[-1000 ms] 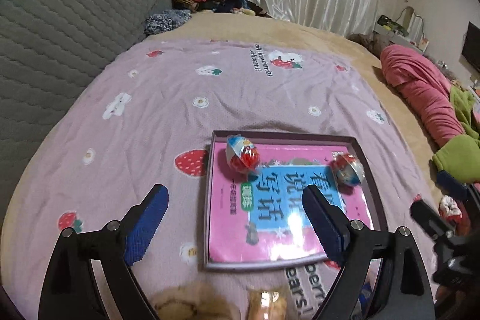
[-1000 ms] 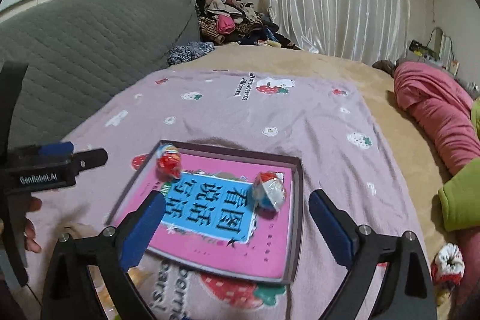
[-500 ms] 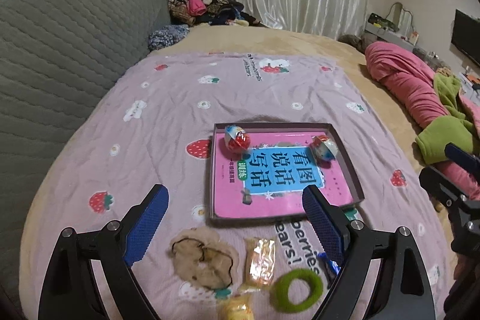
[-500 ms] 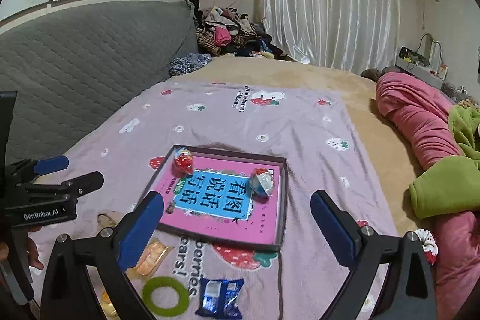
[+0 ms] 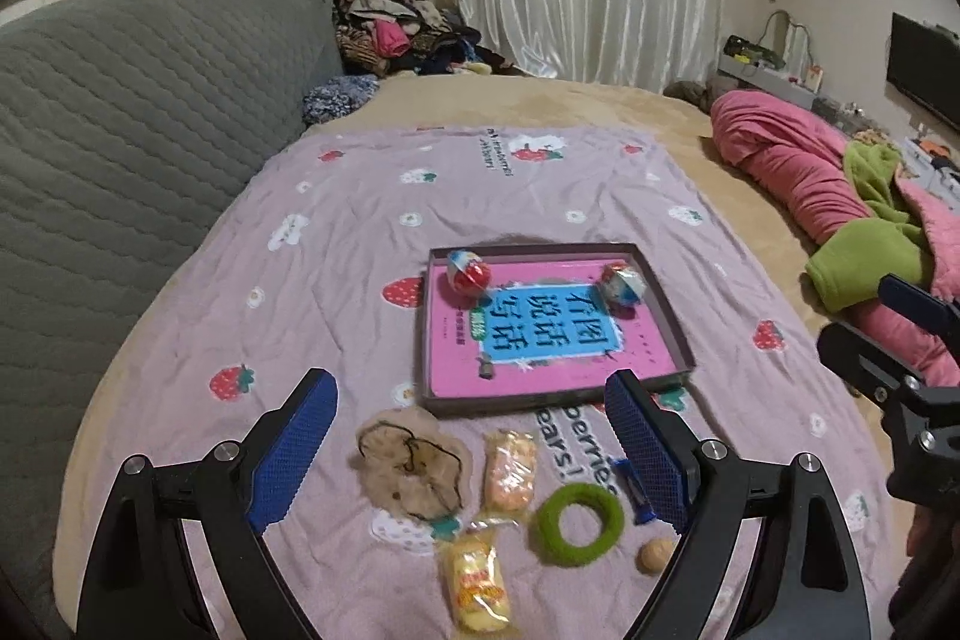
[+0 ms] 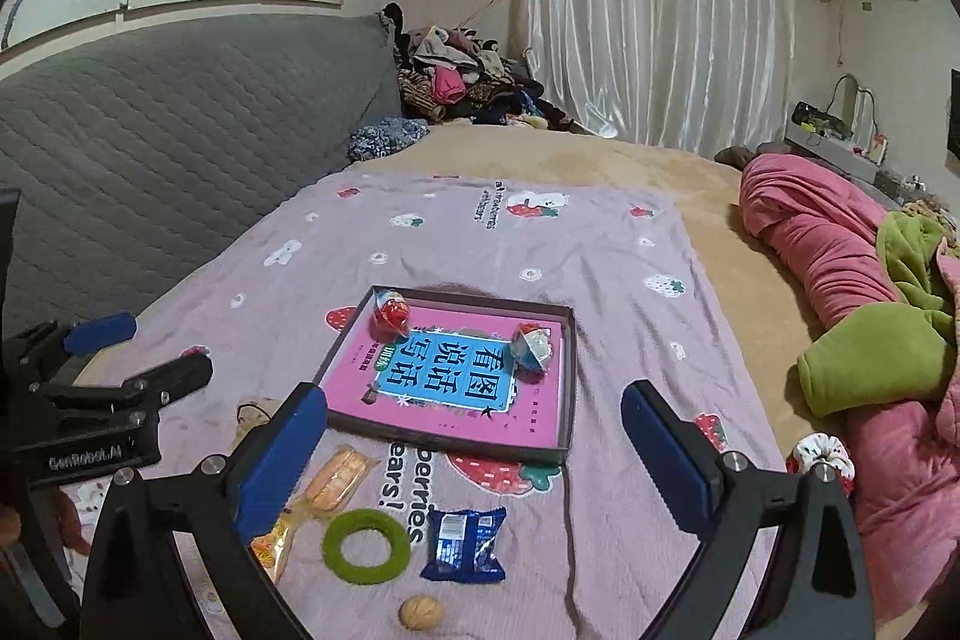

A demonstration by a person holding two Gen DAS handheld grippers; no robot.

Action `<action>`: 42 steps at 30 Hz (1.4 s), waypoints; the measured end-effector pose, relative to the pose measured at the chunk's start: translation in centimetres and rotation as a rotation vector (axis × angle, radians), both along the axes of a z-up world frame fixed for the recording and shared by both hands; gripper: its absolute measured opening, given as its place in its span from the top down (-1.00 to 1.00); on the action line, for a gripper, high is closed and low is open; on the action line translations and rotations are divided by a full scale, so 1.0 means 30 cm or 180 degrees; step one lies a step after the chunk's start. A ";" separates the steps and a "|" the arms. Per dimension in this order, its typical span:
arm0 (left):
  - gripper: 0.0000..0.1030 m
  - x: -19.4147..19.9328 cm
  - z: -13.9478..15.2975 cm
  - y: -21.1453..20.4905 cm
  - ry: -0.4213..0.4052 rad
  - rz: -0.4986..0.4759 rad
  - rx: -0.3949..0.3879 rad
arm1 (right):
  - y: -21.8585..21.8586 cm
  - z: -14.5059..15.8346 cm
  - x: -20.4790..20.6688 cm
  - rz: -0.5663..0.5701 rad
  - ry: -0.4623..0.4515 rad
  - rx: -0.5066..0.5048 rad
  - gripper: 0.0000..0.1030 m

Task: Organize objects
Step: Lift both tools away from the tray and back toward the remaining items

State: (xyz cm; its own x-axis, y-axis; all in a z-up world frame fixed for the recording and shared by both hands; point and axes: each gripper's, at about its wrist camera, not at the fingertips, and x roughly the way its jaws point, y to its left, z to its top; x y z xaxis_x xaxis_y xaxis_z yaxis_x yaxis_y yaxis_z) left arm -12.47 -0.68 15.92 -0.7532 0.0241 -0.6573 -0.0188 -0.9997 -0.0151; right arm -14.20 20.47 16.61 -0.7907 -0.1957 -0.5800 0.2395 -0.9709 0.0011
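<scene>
Both sets of tongs are spread wide with nothing between them: left gripper (image 5: pixel 471 451) and right gripper (image 6: pixel 474 460), each hovering over the near edge of the purple blanket (image 5: pixel 336 244).

The tray (image 5: pixel 675 325) sits mid-blanket with a pink book (image 5: pixel 540 334) flat inside it and two foil eggs on top, a red egg (image 5: pixel 468 271) at the far left corner and a blue-white egg (image 5: pixel 624 283) at the far right.

The loose stuff lies in front of the tray. Both views catch the green ring (image 5: pixel 579 523), the walnut (image 5: pixel 654 556) and the orange snack (image 5: pixel 510 469). Only the left view shows the brown flat thing (image 5: pixel 411 472) whole, plus a yellow snack (image 5: pixel 477 586). The right view shows the blue packet (image 6: pixel 462 541) properly; on the left it's mostly hidden behind a finger. The right view also has a floral scrunchie (image 6: pixel 819 454) over by the pink quilt (image 6: pixel 840 256).
</scene>
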 end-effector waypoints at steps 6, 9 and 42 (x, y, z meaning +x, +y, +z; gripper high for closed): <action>-0.77 0.072 0.021 0.007 0.0037 -0.0006 0.0007 | 0.000 0.022 0.078 0.0007 0.0047 0.0019 -0.93; -0.77 0.110 0.032 0.015 0.0050 -0.0023 0.0023 | 0.003 0.035 0.117 0.0022 0.0072 0.0026 -0.93; -0.78 0.381 -0.041 -0.035 0.0034 -0.0103 -0.0009 | -0.014 0.022 0.417 0.0086 0.0148 0.0037 -0.93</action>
State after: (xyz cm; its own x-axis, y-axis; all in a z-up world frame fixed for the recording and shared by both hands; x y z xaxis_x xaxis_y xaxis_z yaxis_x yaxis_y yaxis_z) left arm -1.05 -1.72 14.67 -0.7590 0.0466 -0.6494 -0.0512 -0.9986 -0.0119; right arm -1.68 20.05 17.29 -0.8114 -0.2109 -0.5451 0.2652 -0.9640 -0.0218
